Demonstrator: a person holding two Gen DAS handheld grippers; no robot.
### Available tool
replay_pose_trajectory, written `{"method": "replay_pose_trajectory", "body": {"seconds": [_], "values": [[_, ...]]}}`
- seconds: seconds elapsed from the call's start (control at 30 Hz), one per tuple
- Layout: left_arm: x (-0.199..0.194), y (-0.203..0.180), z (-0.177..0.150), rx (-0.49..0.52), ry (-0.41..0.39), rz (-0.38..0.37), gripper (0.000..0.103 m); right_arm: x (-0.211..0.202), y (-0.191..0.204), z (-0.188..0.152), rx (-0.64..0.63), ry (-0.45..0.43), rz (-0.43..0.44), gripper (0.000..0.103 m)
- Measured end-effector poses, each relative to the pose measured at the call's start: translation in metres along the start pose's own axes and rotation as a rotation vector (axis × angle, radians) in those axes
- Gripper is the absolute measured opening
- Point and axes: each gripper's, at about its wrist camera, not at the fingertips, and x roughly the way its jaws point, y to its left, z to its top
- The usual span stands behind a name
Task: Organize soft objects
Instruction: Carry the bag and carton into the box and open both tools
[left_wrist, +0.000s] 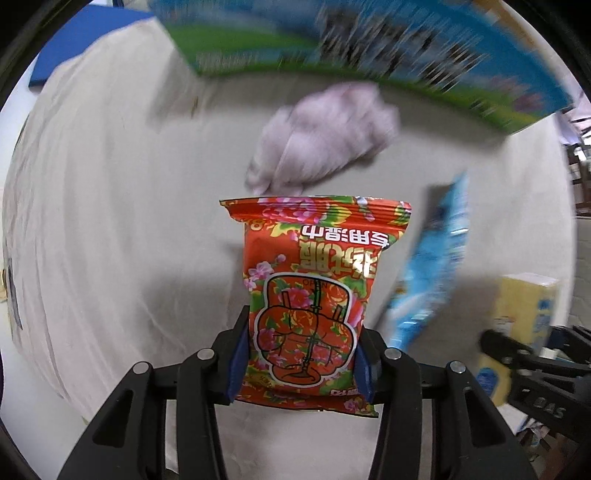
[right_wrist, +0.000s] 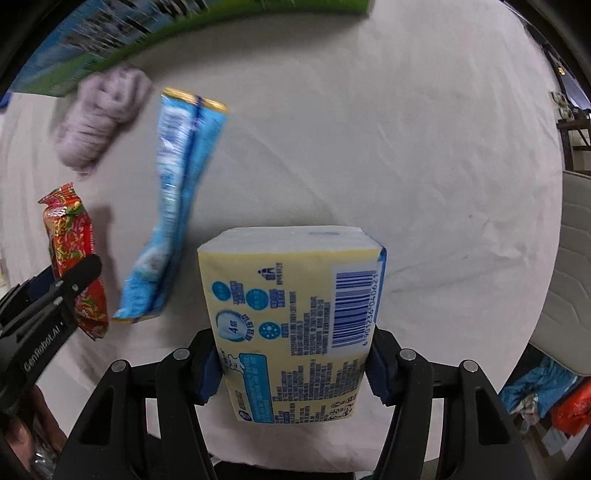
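My left gripper is shut on a red flowered wet-wipe pack, held above the cloth-covered table; the pack also shows in the right wrist view. My right gripper is shut on a yellow and blue tissue pack, seen at the right edge of the left wrist view. A blue packet lies on the cloth between the two grippers. A lilac soft cloth bundle lies farther off.
A large green and blue box stands at the far edge of the table. The beige tablecloth covers the table. A pale chair and coloured bags are beyond the right edge.
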Motion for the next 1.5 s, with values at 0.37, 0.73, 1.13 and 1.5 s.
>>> {"method": "replay_pose_trajectory", "body": {"seconds": [0.37,0.73,1.13,1.5], "values": [[-0.163,-0.017,0.058,0.066,-0.289,-0.112,0.044,-0.165,0.017,0.024,-0.073,-0.282,0.126,0.065],[-0.200,-0.017,0.147,0.091,-0.418,-0.077,0.044,-0.237,0.010,0.111,-0.043,-0.412,0.103,0.065],[-0.105,-0.006,0.261,0.064,-0.211,-0.066,0.044,-0.148,0.006,0.203,0.031,-0.262,0.049,0.065],[-0.021,0.008,0.319,0.075,-0.063,-0.013,0.044,-0.080,0.010,0.231,0.020,-0.137,-0.010,0.065]]}}
